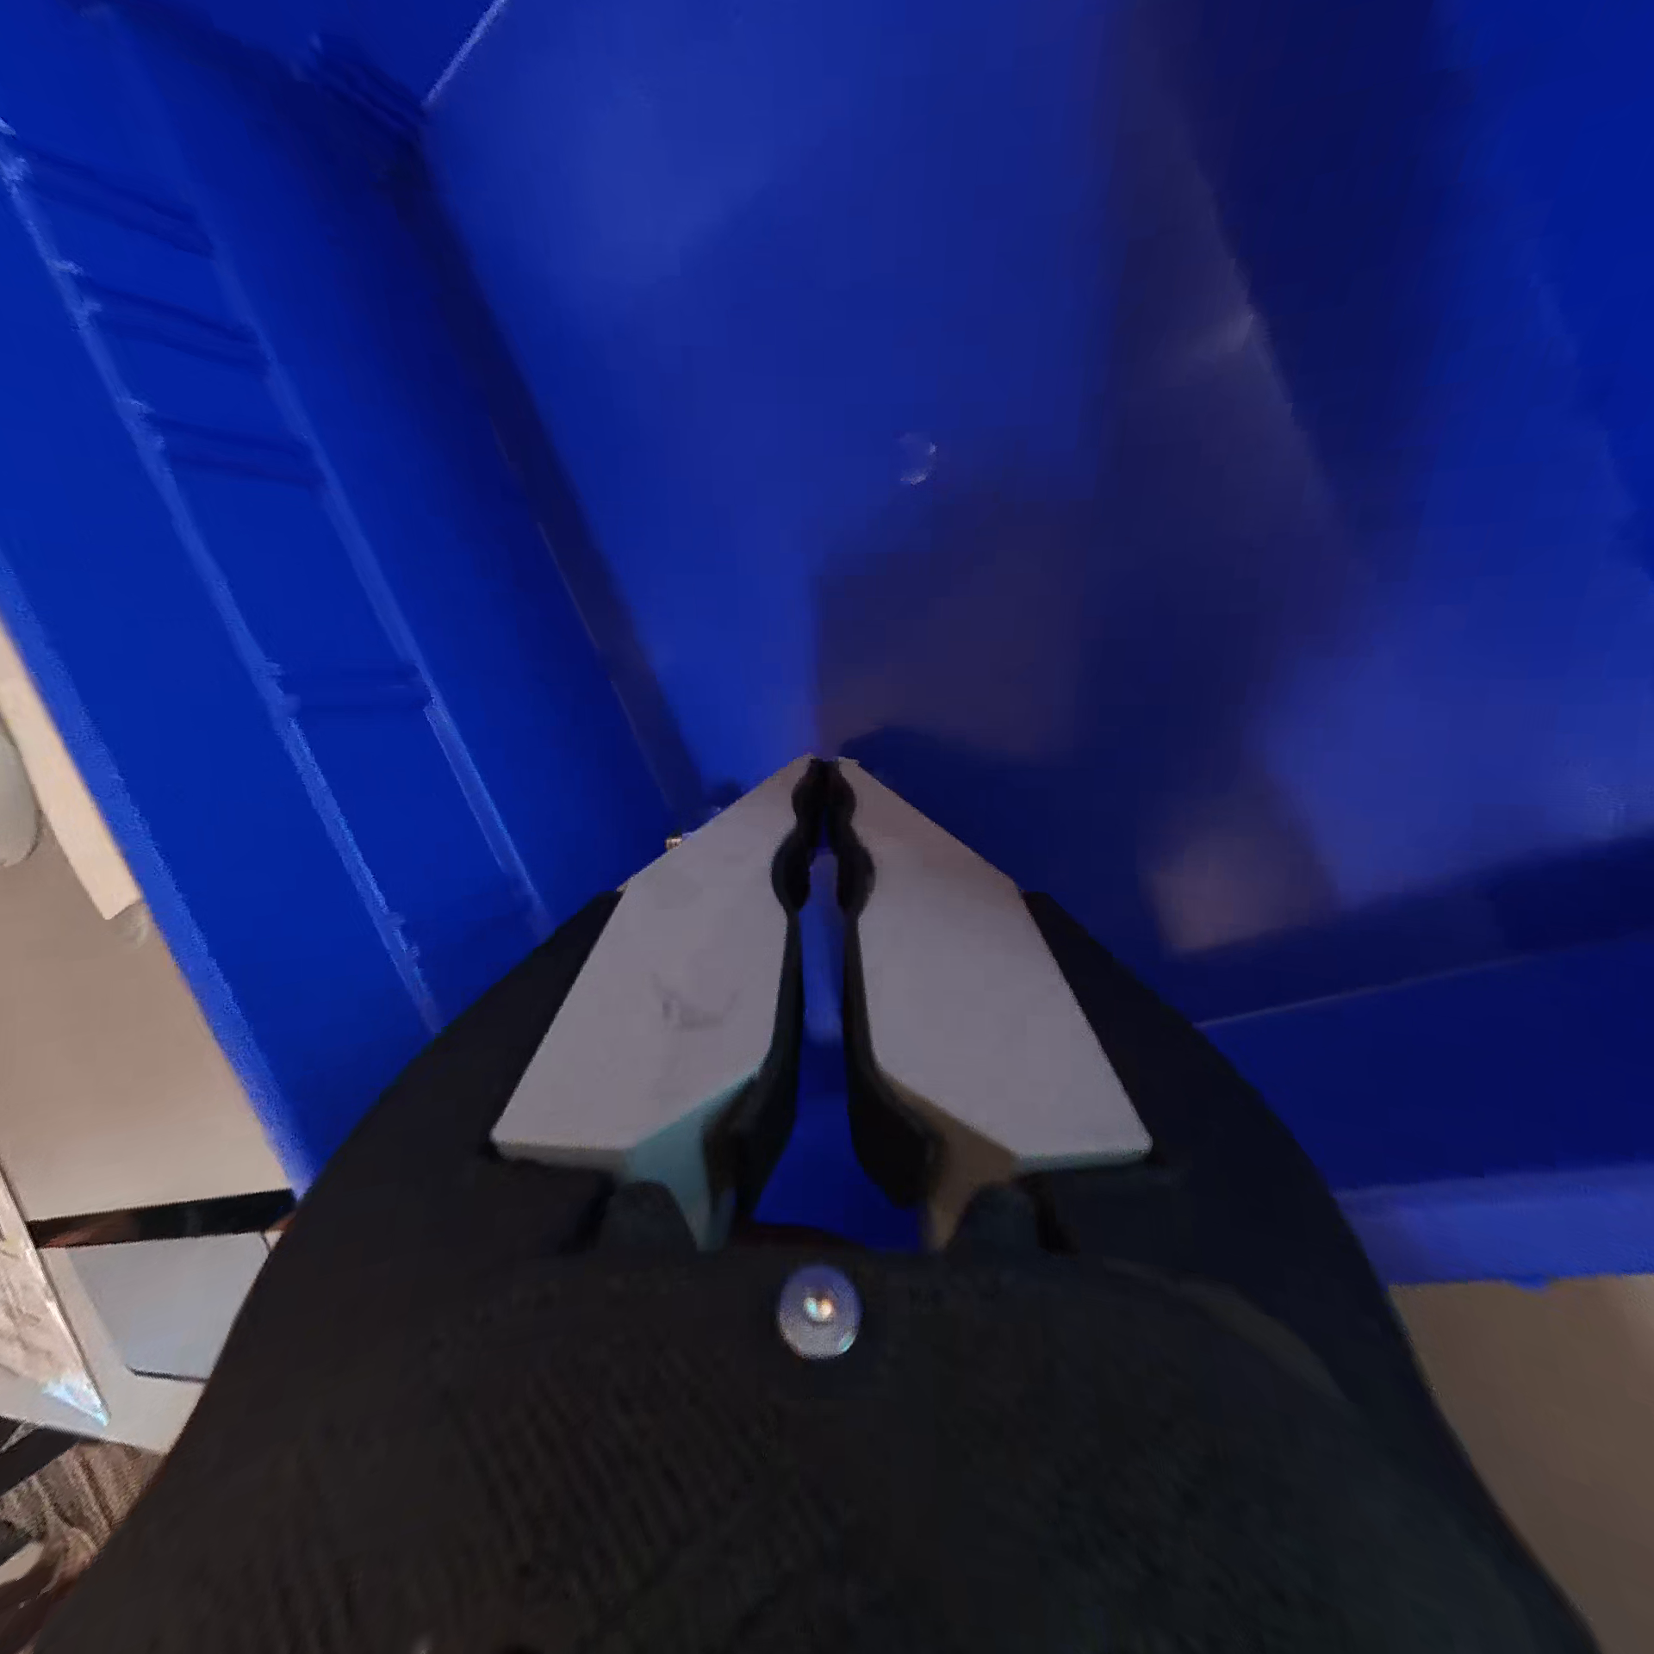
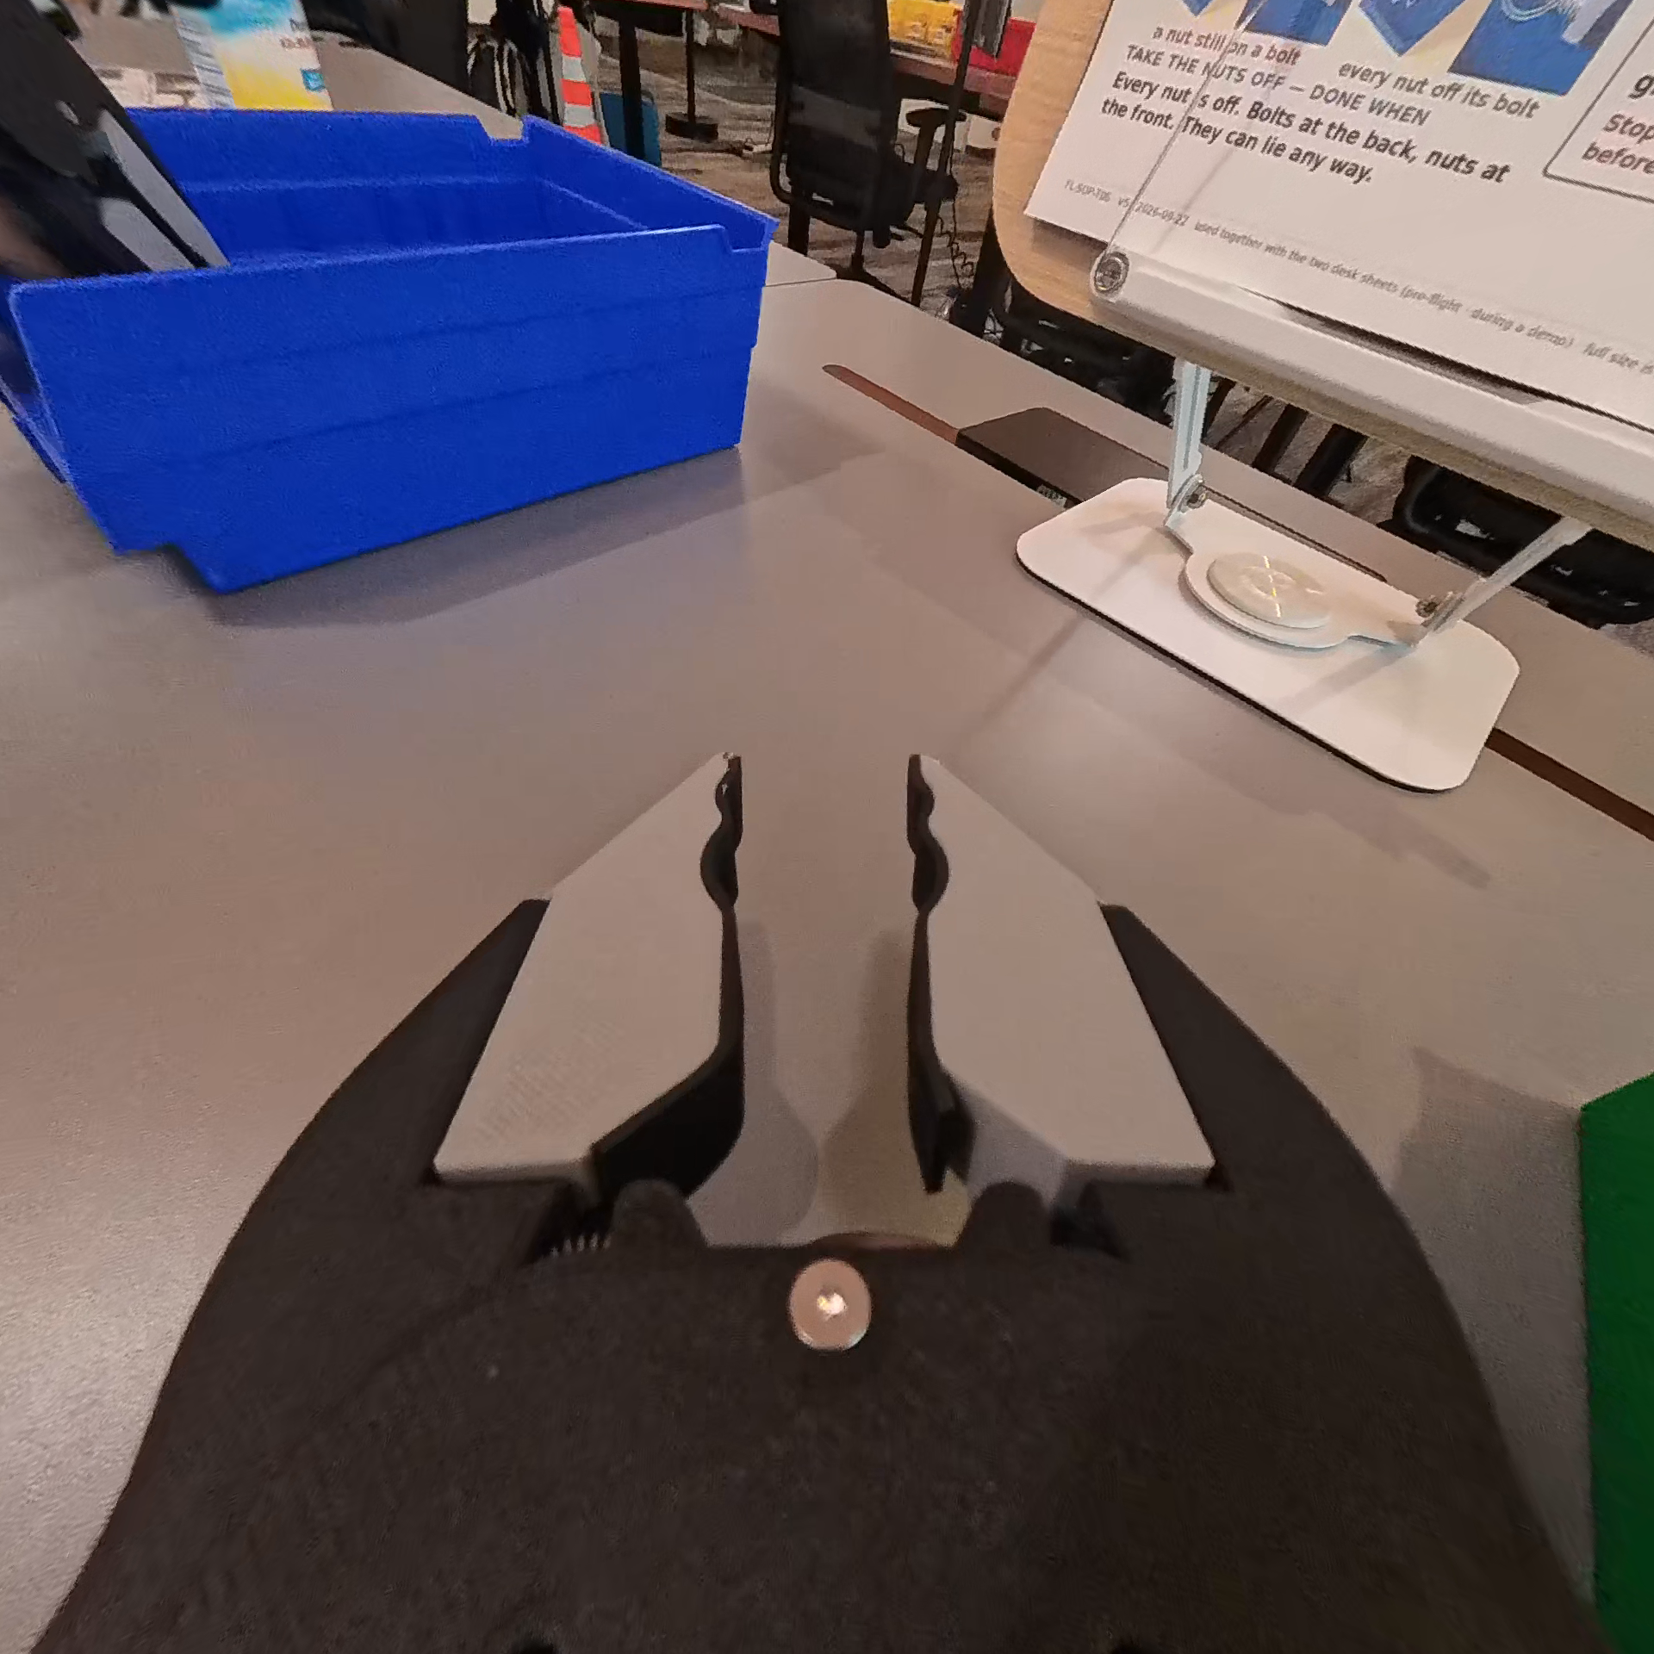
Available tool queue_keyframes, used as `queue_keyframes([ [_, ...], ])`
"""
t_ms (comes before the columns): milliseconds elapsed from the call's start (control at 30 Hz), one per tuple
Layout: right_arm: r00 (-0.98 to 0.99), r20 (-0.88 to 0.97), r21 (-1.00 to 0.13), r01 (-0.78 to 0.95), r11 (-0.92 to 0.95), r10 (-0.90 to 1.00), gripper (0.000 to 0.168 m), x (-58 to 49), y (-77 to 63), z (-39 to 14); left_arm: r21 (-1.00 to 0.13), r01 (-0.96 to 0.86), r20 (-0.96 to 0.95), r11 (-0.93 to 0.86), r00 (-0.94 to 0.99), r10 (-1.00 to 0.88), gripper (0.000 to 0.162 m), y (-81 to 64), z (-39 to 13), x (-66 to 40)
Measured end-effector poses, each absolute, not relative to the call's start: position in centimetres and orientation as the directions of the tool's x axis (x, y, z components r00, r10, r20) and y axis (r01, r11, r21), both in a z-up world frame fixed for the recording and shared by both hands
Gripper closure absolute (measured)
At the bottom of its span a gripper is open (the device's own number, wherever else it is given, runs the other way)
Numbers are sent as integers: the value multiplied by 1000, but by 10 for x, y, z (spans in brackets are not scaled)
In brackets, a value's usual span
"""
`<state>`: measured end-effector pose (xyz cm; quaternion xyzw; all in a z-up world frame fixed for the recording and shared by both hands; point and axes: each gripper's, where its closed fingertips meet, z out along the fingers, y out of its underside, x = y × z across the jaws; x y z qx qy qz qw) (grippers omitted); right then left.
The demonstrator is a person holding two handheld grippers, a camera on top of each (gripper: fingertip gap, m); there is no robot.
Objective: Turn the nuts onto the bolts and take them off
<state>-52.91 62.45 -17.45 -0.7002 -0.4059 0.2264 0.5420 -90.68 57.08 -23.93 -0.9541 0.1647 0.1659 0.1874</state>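
My left gripper is inside the blue bin, its tips close to the bin's floor by the left wall. Its fingers are shut, the tips meet and nothing shows between them. A small metallic glint shows just left of the left finger; I cannot tell what it is. My right gripper is open and empty, low over the grey table. The blue bin stands at the far left in the right wrist view, with the left gripper's dark body reaching into it. No nut or bolt shows clearly.
A white stand holding an instruction sheet stands at the right on the table. A green object is at the right edge. A table seam runs ahead of the right gripper. Chairs and clutter lie beyond the table. The left gripper's tips are roughly 40 cm from the right gripper's.
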Motion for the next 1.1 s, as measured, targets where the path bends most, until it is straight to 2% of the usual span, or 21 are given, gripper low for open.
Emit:
queue_keyframes([
  [133,572,108,-944,315,-96,813,135,-528,625,-175,-379,-382,-355,-843,901,-249,162,574,-220,-894],
  [200,576,95,-945,308,-108,812,135,-526,627,-176,-398,-368,-306,-840,917,-256,162,572,-215,-886],
  [333,580,70,-948,291,-126,812,135,-525,628,-177,-428,-367,-325,-826,915,-238,162,571,-204,-889],
  [433,582,65,-948,290,-132,811,135,-524,629,-179,-407,-358,-291,-841,923,-252,147,564,-207,-886],
  [667,577,67,-945,298,-134,814,135,-525,628,-182,-377,-320,-263,-869,937,-231,134,557,-204,-896],
  [900,567,68,-943,305,-133,821,135,-527,627,-183,-360,-313,-233,-879,942,-240,130,559,-191,-904],
  [1100,559,74,-943,309,-124,826,134,-528,625,-182,-286,-283,-225,-915,949,-222,129,563,-211,-911],
])
